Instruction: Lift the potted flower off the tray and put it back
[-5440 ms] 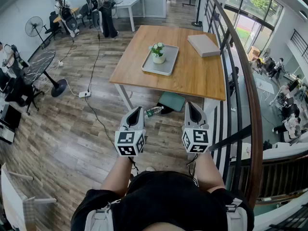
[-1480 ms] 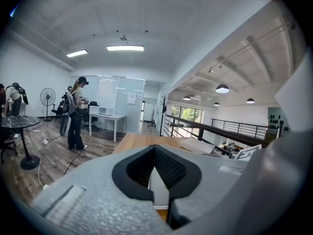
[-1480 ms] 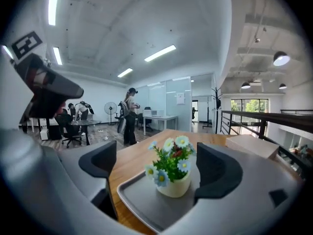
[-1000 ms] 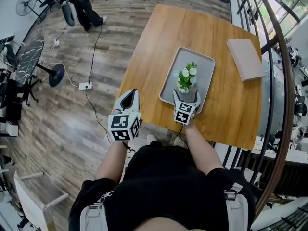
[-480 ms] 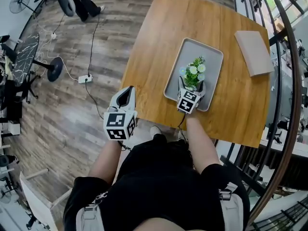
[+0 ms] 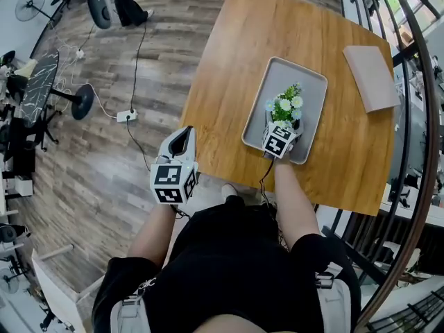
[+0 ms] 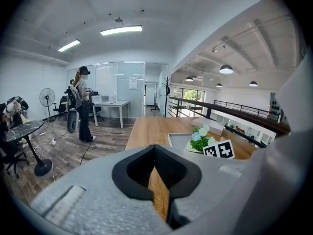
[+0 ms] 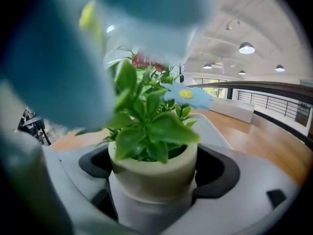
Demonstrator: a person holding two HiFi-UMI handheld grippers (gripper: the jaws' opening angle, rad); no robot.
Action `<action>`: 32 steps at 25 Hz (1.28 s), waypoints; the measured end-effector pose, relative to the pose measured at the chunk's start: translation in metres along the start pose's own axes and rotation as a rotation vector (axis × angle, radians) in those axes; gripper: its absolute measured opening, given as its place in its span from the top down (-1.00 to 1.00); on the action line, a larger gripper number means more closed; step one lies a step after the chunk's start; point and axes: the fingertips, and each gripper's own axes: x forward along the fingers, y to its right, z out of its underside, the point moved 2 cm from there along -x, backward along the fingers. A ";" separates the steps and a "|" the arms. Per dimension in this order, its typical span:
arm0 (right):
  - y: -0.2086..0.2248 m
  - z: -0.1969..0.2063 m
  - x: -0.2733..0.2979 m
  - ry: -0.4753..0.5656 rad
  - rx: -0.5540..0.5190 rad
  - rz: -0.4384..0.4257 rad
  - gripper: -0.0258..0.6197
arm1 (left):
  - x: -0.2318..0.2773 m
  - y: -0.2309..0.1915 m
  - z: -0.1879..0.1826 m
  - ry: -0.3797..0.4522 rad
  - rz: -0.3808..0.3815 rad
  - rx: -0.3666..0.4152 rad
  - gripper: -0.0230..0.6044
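The potted flower [image 6: 286, 107], green leaves with white and blue blooms in a cream pot [image 8: 151, 173], stands at the near end of the grey tray [image 6: 277, 75] on the wooden table [image 6: 229, 82]. My right gripper [image 6: 282, 129] reaches in from the near edge, and the right gripper view shows its jaws pressed on both sides of the pot. Whether the pot is off the tray cannot be told. My left gripper [image 6: 184, 134] hangs over the floor left of the table, shut and holding nothing. The left gripper view shows the flower [image 7: 200, 137] beside the right gripper's marker cube [image 7: 218, 150].
A flat grey pad [image 6: 371, 68] lies at the table's far right corner. A curved railing [image 6: 416, 151] runs close along the right side. On the floor to the left are a cable with a power strip [image 6: 126, 116], a fan [image 6: 76, 103] and a standing person [image 7: 82, 104].
My right gripper has moved forward over the tray's near end and closed round the pot. The left gripper has stayed beside the table.
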 end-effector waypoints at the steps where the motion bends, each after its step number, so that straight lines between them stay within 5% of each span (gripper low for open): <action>1: -0.001 -0.001 0.000 -0.003 -0.010 -0.009 -0.60 | 0.000 0.000 -0.001 0.001 -0.001 0.000 0.88; 14: 0.001 -0.054 -0.051 0.082 -0.103 -0.142 -0.60 | -0.010 0.040 -0.015 0.054 0.020 -0.015 0.88; 32: 0.073 -0.181 -0.224 0.407 -0.183 -0.358 -0.60 | -0.022 0.149 -0.045 0.172 0.124 -0.104 0.88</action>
